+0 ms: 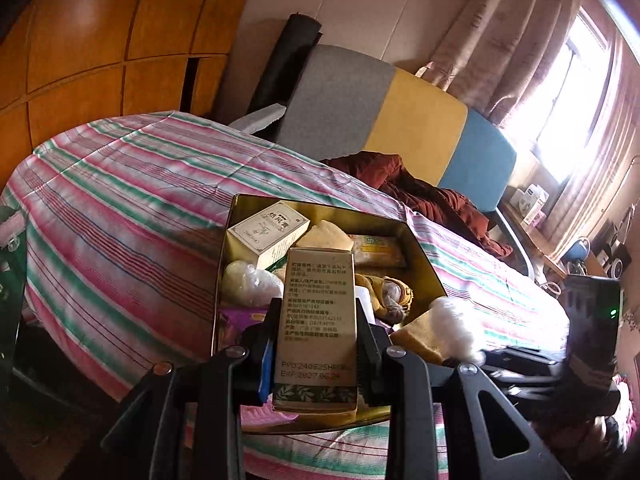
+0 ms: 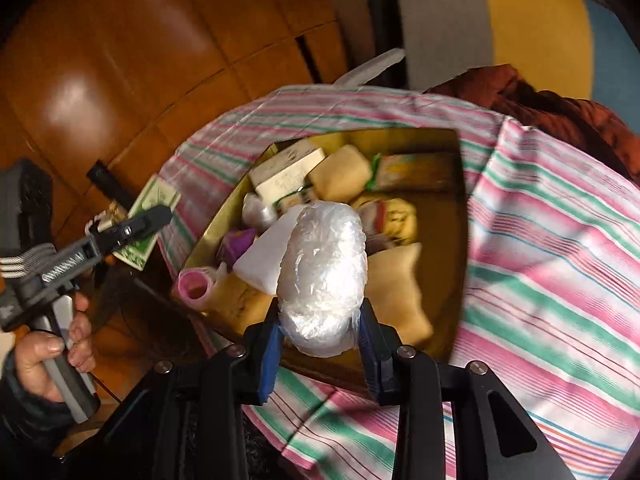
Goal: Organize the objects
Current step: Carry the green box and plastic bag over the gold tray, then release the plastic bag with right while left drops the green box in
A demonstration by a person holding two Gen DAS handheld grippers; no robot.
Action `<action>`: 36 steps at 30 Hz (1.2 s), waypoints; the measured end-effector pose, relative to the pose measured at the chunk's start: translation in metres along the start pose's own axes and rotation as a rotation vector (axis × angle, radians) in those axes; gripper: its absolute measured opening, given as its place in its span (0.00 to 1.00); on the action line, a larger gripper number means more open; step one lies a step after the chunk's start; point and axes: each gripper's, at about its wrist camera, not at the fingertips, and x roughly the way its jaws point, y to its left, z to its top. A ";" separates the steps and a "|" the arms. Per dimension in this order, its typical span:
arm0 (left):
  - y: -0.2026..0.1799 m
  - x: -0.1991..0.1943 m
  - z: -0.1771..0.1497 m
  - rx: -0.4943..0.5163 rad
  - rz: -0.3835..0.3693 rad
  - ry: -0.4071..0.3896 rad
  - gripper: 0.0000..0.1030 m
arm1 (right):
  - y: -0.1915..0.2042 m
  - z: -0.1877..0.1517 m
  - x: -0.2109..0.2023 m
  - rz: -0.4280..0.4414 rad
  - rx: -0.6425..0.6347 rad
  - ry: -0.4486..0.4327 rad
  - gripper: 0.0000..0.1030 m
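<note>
A gold tin lies on the striped bed and holds several small boxes and packets. My left gripper is shut on a tall beige and green box, held upright over the tin's near edge. In the right wrist view the left gripper and its green box are left of the tin. My right gripper is shut on a white bundle wrapped in clear plastic, held above the tin's near side. The bundle also shows in the left wrist view.
The bed has a pink, green and white striped sheet. A dark red quilt and a grey, yellow and blue headboard lie beyond the tin. Wooden wardrobe doors stand at the left. A cluttered side table stands by the window.
</note>
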 end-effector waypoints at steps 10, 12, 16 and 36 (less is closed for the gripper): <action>-0.015 0.018 0.002 0.033 -0.012 0.030 0.29 | 0.006 -0.007 0.034 -0.042 -0.027 0.076 0.65; -0.024 0.026 0.005 0.053 -0.014 0.033 0.29 | 0.004 -0.009 0.033 -0.036 -0.019 0.071 0.71; -0.040 0.049 0.013 0.085 -0.021 0.048 0.29 | 0.003 -0.012 0.030 -0.033 -0.006 0.064 0.75; -0.043 0.075 0.022 0.080 0.069 0.067 0.52 | 0.010 -0.017 0.017 -0.079 -0.015 0.014 0.85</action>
